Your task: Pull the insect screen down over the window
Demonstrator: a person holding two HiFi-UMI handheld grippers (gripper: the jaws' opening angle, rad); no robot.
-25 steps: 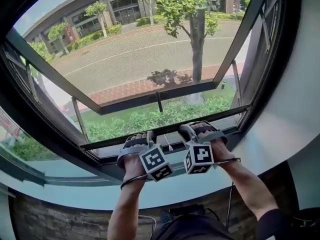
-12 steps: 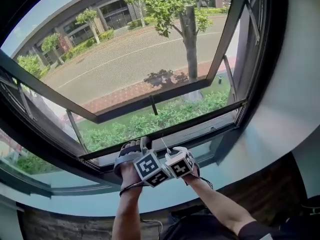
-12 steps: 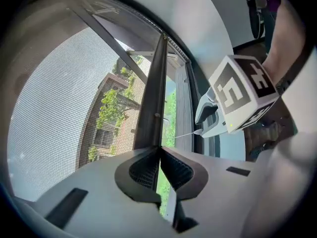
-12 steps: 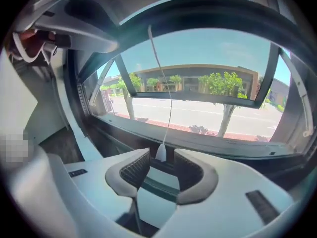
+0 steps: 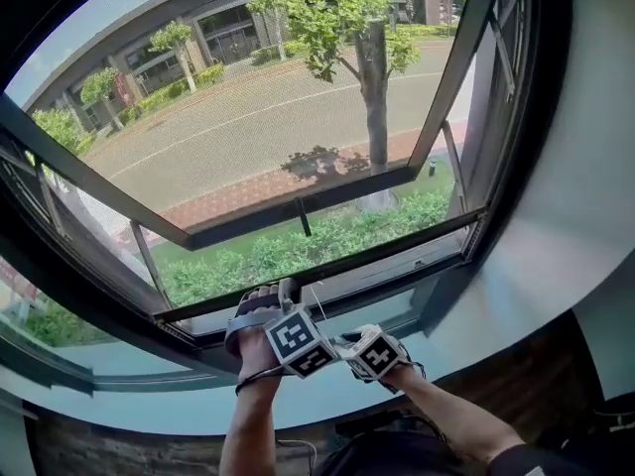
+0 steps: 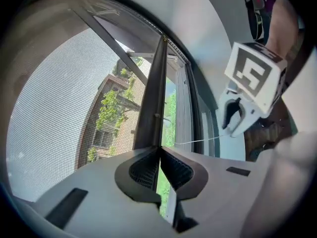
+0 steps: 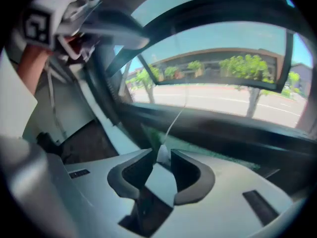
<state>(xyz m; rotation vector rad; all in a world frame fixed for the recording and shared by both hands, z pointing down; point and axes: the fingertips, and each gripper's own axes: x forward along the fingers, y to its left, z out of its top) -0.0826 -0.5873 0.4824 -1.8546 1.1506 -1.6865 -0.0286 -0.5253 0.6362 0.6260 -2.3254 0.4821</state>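
Head view: clamping the bottom bar (image 5: 397,243) of the insect screen (image 5: 248,147) w/ the left gripper (image 5: 286,291), approx mid-span; keeping the right gripper (image 5: 349,343) lower down, just beside it and over the window sill (image 5: 149,397). Looking through mesh across nearly the whole opening, w/ the bar sitting close above the lower frame. Judging the pull as mostly done, w/ only the last bit down and seating the bar remaining; not managing to tell from here whether a gap is left. Left gripper view: pinching the bar (image 6: 153,98) edge-on, jaws pressed together on it, mesh (image 6: 54,113) spreading off to the left, pull cord (image 6: 198,140) running straight from the bar across to the right gripper (image 6: 233,120). Right gripper view: having just been closing the jaws, now nipping the white toggle (image 7: 162,153) at the cord's end btwn the tips, pads appearing to touch it on both sides; cord (image 7: 176,118) leading up toward the bar, prob. ready for tugging down.
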